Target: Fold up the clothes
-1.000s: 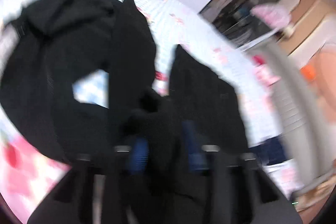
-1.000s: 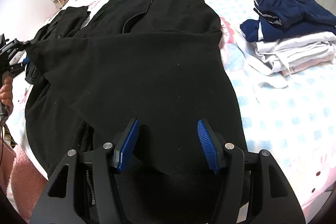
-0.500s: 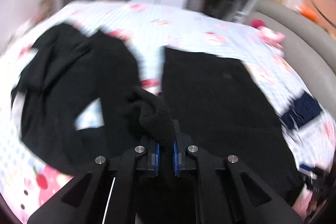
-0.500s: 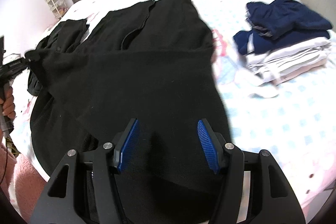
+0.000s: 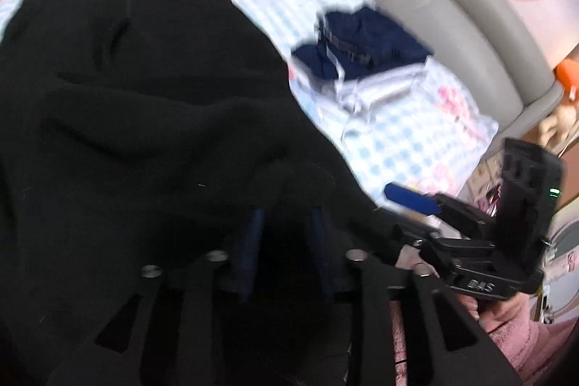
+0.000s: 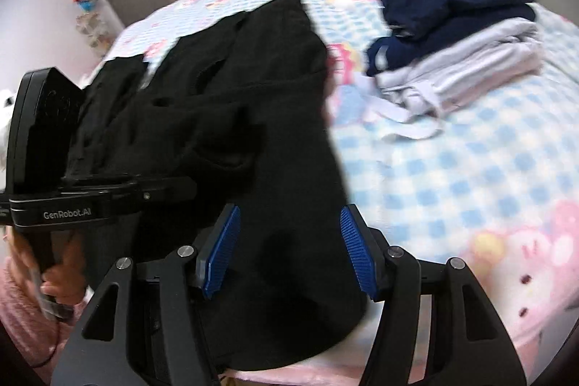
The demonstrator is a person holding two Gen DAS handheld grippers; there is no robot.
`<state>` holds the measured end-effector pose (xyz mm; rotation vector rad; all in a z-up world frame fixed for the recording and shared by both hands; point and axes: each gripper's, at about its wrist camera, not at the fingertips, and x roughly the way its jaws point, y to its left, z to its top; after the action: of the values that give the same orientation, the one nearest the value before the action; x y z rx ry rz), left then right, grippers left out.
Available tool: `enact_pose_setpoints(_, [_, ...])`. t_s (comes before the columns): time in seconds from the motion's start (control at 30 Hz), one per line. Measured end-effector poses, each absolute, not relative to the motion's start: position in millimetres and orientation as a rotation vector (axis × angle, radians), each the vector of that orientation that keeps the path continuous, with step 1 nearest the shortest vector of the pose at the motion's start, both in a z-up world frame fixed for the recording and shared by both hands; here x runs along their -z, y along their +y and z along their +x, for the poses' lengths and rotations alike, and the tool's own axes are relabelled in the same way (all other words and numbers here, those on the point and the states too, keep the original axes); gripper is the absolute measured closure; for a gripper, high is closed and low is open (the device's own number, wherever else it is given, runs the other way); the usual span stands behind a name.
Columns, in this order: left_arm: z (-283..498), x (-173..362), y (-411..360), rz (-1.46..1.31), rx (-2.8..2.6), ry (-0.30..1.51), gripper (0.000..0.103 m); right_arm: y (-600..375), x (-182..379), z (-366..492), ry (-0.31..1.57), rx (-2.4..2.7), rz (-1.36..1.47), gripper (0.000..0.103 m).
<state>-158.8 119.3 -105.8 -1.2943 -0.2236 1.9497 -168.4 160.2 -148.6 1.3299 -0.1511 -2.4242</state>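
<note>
Both tongs now hang open: left tongs just released the black jacket, right tongs empty; sleeve folded in.

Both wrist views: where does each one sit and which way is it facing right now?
Left wrist: on the left tool, looking across the black garment toward the folded pile; the right tool and a hand show at right.
Right wrist: on the right tool, facing up the bed toward the door; the left tool's body and a hand show at left.
Shared: garment, pile, bed.
</note>
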Motion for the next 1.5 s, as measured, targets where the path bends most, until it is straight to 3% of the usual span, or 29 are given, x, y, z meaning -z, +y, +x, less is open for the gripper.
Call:
enact_pose_setpoints(0.03, [-155.2, 100.9, 105.3, -1.268, -1.986, -0.251, 0.051, 157.2, 147.7, -169.6, -0.16, 2.398, 1.316, 0.038])
enact_pose_setpoints(0.07, [-151.6, 96.0, 91.3, -1.242, -2.023, -0.279, 0.05, 154.2, 146.9, -170.9, -0.17, 2.371, 1.302, 0.034])
enact_pose_setpoints(0.13, [-144.5, 86.4, 63.6, -1.187, -2.094, -0.334, 0.05, 146.1, 144.9, -175.5, -0.195, 2.321, 1.276, 0.033])
enact_pose_setpoints(0.23, [-147.0, 89.6, 41.4, -1.206, -2.24, -0.272, 0.05, 128.1, 147.9, -190.1, -0.269, 2.267, 1.26, 0.027])
enact_pose_setpoints(0.43, [-172.9, 112.5, 25.7, -1.321, -2.351, -0.162, 0.052, 93.6, 182.4, -236.4, -0.227, 2.268, 1.39, 0.026])
enact_pose_setpoints(0.53, [-178.0, 121.4, 23.0, -1.338, -2.365, -0.147, 0.052, 87.8, 177.8, -253.1, -0.263, 2.306, 1.311, 0.027])
enact_pose_setpoints(0.6, [-180.2, 126.4, 23.4, -1.374, -2.368, -0.129, 0.052, 81.3, 182.7, -265.5, -0.252, 2.272, 1.353, 0.067])
enact_pose_setpoints(0.63, [-181.0, 130.4, 22.5, -1.399, -2.374, -0.11, 0.052, 82.4, 176.2, -263.7, -0.246, 2.281, 1.327, 0.077])
enact_pose_setpoints(0.73, [-174.9, 132.6, 16.4, -1.399, -2.329, -0.148, 0.052, 86.4, 155.4, -257.3, -0.227, 2.313, 1.238, 0.08])
enact_pose_setpoints(0.87, [-164.1, 128.9, 8.5, -1.35, -2.247, -0.288, 0.05, 109.2, 163.4, -273.9, -0.216, 2.404, 1.317, 0.08])
enact_pose_setpoints(1.0, [-159.2, 126.4, 8.1, -1.362, -2.295, -0.229, 0.05, 123.7, 183.3, -280.4, -0.244, 2.414, 1.41, 0.076])
enact_pose_setpoints(1.1, [-160.0, 119.7, 1.3, -1.344, -2.328, -0.224, 0.05, 132.4, 161.5, -269.1, -0.23, 2.505, 1.349, 0.061])
enact_pose_setpoints(1.3, [-187.3, 105.0, 15.1, -1.293, -2.367, -0.191, 0.05, 111.5, 115.5, -256.8, -0.018, 2.543, 1.15, 0.046])
enact_pose_setpoints(1.5, [-224.6, 126.3, 42.9, -1.402, -2.306, -0.151, 0.05, 31.7, 150.5, -267.1, 0.213, 2.285, 1.263, 0.047])
